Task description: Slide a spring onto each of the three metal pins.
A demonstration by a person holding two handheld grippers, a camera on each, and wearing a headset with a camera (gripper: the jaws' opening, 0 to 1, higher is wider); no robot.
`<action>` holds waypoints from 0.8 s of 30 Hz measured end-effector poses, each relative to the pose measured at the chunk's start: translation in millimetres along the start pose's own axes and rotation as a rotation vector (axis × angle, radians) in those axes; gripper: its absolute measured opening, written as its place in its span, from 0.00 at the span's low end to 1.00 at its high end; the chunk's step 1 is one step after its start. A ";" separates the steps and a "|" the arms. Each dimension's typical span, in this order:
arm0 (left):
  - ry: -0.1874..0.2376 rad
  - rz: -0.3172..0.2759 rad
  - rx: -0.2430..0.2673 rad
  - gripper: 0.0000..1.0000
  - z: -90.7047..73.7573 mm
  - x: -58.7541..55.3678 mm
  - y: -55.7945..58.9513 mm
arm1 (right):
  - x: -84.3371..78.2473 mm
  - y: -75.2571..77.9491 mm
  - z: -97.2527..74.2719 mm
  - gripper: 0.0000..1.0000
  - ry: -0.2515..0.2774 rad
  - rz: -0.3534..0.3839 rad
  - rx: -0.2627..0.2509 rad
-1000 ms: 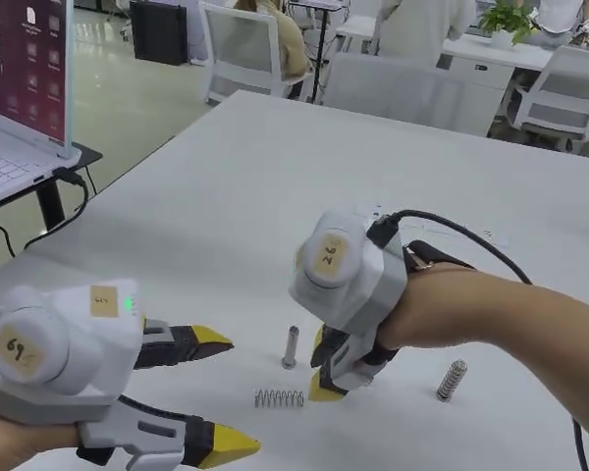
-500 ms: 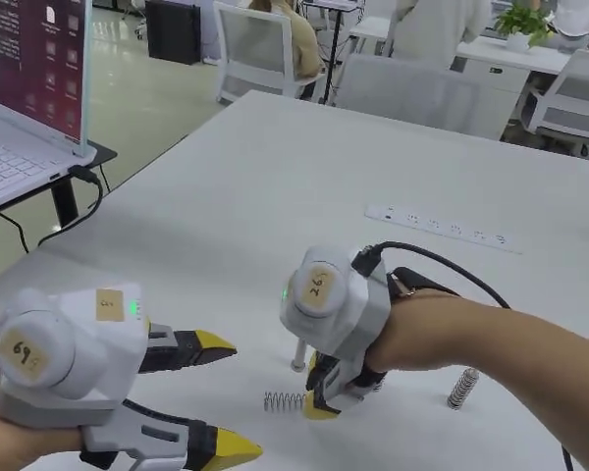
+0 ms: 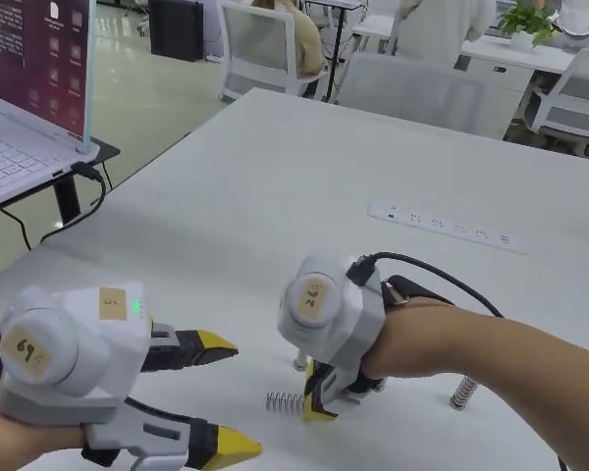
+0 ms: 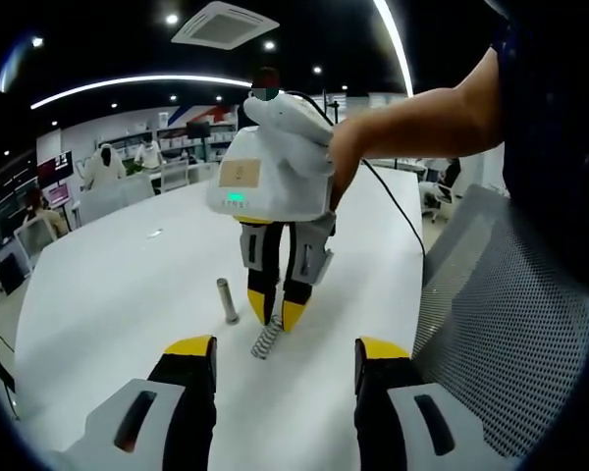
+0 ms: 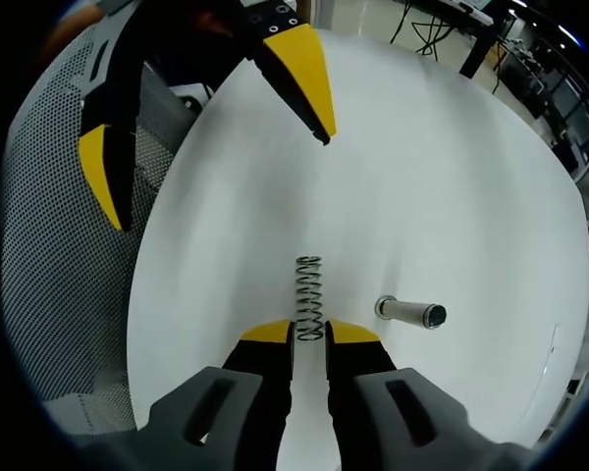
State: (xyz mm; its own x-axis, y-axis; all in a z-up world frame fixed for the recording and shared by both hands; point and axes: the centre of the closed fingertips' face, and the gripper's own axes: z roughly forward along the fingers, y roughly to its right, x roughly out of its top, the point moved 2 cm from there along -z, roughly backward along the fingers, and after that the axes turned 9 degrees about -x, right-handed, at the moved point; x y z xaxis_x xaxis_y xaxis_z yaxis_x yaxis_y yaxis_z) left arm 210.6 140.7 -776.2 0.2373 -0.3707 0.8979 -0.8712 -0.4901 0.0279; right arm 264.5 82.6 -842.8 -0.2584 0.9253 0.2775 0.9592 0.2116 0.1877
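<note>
Pinching near end of thin coiled steel spring (image 5: 308, 287) in narrow jaws of right gripper (image 5: 309, 334), flat on white table (image 5: 442, 177), just beside short upright metal pin (image 4: 226, 299). Holding nothing in left gripper (image 4: 287, 348), jaws wide.

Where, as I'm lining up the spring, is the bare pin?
In the right gripper view the pin stands on the table just right of the right gripper, beside the spring it pinches.

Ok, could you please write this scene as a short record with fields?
left gripper: open, empty
right gripper: shut on one end of the spring, which lies on the table
pin: upright, bare, beside the spring
second spring: tilted, farther right on the table in the head view; what it sits on is unclear
</note>
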 end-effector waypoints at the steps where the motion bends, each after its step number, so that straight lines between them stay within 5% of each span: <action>1: 0.001 0.000 0.000 0.51 0.1 -0.1 -0.1 | 0.1 -0.6 0.1 0.08 -0.001 0.001 0.002; 12: -0.008 -0.002 -0.002 0.50 1.0 -4.7 -2.5 | 7.6 -3.6 -16.6 0.08 0.022 0.016 0.000; 24: -0.011 0.047 -0.024 0.41 8.4 12.3 -2.8 | 19.8 -12.0 -58.8 0.08 0.073 0.001 -0.012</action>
State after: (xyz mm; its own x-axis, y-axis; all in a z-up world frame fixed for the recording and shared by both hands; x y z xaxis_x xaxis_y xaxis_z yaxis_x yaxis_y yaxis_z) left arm 219.5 131.0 -768.9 0.2006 -0.4020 0.8934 -0.8917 -0.4526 -0.0034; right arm 241.1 79.9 -784.2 -0.2656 0.9001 0.3455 0.9581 0.2066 0.1985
